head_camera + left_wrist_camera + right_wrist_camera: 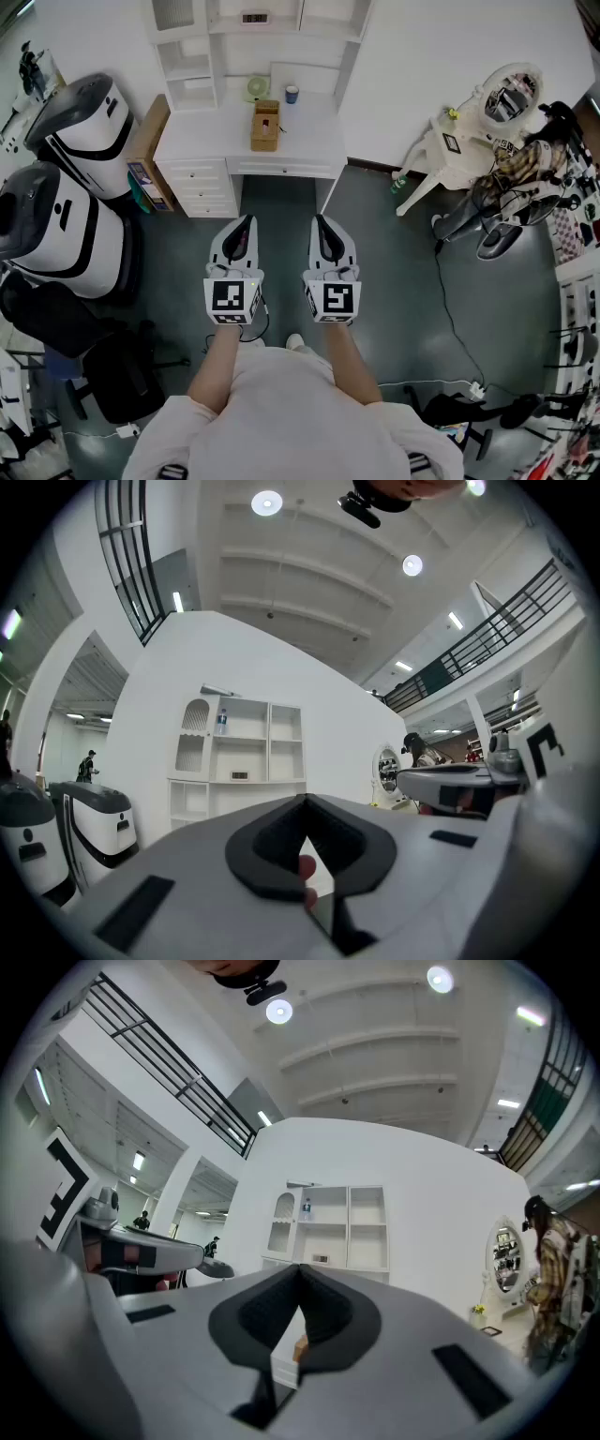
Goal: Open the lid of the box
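Grey-green floor (394, 281) fills most of the head view and runs up to a plain white wall (422, 56). Against that wall stands a white desk with a tall shelf unit (187, 56) rising from the back of its tabletop (202, 136) and a stack of drawers (197, 183) below on the left side. Two bulky white-and-black machines (89, 122) stand one behind the other along the left edge of the view. A white vanity table (459, 150) with an oval mirror (511, 94) stands off to the right, and a black cable (450, 300) trails over the floor near it. The person's forearms reach forward over the floor, well short of the desk. The left hand-held gripper (246, 223) and the right hand-held gripper (321, 223) are held side by side, level with each other, each with its marker cube (232, 298) nearest the body. In the two gripper views both point at the desk, and each pair of dark jaws is closed tip to tip with nothing held between them. The wooden box (265, 127) stands upright near the middle of the tabletop, well apart from both hand-held grippers and straight ahead of them. A small blue cup (292, 94) stands behind it, close to the shelf unit.
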Demonstrator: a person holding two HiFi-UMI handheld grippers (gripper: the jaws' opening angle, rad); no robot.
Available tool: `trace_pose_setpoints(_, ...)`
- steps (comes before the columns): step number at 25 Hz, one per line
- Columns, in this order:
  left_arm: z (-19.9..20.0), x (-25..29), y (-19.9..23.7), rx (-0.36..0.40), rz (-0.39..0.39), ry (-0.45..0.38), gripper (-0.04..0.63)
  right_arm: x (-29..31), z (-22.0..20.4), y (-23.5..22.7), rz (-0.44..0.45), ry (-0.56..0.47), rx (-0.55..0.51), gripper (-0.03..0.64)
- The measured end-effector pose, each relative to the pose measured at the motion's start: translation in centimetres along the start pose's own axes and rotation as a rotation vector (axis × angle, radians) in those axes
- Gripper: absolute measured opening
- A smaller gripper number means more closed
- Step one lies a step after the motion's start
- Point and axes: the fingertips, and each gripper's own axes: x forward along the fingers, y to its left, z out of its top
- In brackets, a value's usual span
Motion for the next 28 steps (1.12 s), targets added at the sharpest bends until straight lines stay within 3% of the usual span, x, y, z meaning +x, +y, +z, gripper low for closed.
trace_pose_setpoints(11,1.0,0.7,-0.6,-0.012,-0.01,-0.02,-0.005,0.9,1.3,-0.9,0.011,-0.05,-0.012,-0.011)
trace_pose_setpoints(20,-2.2,3.1,-1.6,-0.016,0.023,0.004,-0.004,2.2,-5.0,-4.8,0.044,0.036,-0.012,-0.011)
trace_pose_setpoints(28,-4.3,10.4,-1.7,0.002,0.069,0.014,-0.003,7.4,-8.8,-10.1,0.064,0.059,0.015,-0.011)
